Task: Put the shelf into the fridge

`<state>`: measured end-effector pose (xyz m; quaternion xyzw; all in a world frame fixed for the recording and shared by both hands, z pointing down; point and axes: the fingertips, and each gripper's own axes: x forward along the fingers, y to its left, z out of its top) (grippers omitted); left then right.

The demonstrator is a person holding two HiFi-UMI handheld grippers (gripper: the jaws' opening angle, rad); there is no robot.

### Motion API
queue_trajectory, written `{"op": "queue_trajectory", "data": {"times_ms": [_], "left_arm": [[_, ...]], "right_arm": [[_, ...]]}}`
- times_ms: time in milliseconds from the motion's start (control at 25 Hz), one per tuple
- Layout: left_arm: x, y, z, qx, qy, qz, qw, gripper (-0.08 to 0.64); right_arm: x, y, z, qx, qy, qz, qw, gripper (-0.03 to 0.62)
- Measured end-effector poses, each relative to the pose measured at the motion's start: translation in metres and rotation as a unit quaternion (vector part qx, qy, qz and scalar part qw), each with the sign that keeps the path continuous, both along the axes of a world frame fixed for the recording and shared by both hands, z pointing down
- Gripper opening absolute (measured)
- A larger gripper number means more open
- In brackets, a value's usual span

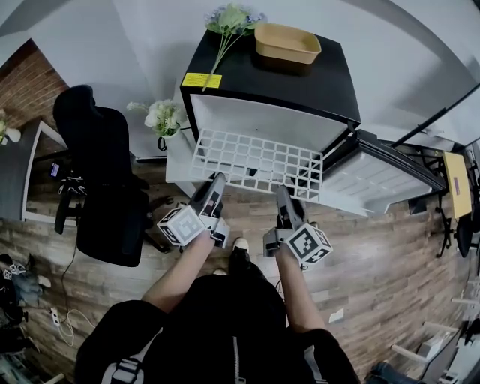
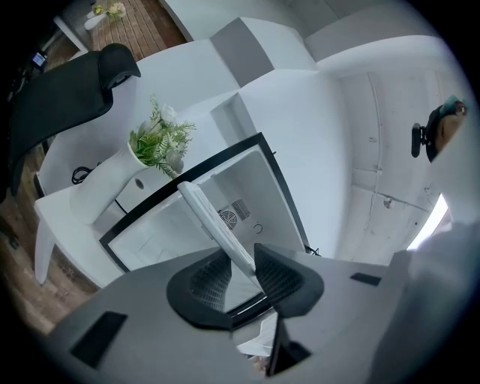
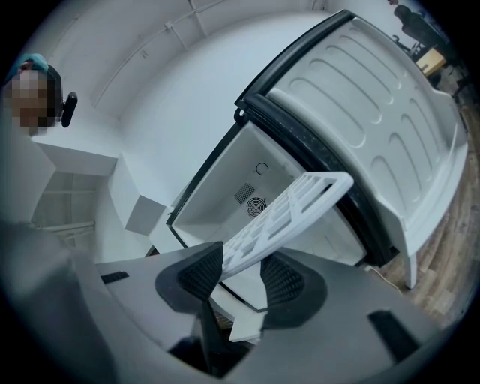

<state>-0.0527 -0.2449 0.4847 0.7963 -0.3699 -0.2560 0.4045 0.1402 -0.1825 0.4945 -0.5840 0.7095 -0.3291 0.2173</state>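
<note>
A white lattice shelf [image 1: 259, 161] is held level in front of the open black mini fridge [image 1: 300, 82], its far edge at the cabinet mouth. My left gripper [image 1: 217, 182] is shut on the shelf's near left edge, and my right gripper [image 1: 283, 193] is shut on its near right edge. In the left gripper view the shelf [image 2: 214, 221] shows edge-on between the pads of the left gripper [image 2: 241, 270], with the fridge's white interior [image 2: 225, 210] behind. In the right gripper view the shelf [image 3: 289, 214] rises from the right gripper [image 3: 241, 268] toward the fridge opening [image 3: 259, 180].
The fridge door [image 1: 379, 176] hangs open to the right. A tan tray [image 1: 287, 43] and flowers [image 1: 231, 22] sit on the fridge top. A potted plant [image 1: 161, 116] stands on a white desk at the left, next to a black office chair [image 1: 105, 180]. The floor is wood plank.
</note>
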Motion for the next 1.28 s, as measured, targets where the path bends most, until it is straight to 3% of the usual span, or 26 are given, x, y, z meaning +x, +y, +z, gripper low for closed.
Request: {"op": "queue_trajectory", "data": {"times_ms": [1280], "left_arm": [[0.01, -0.028, 0.0, -0.002, -0.007, -0.019, 0.9998, 0.112]], "right_arm": [[0.011, -0.036, 0.001, -0.008, -0.011, -0.025, 1.0, 0.167]]}}
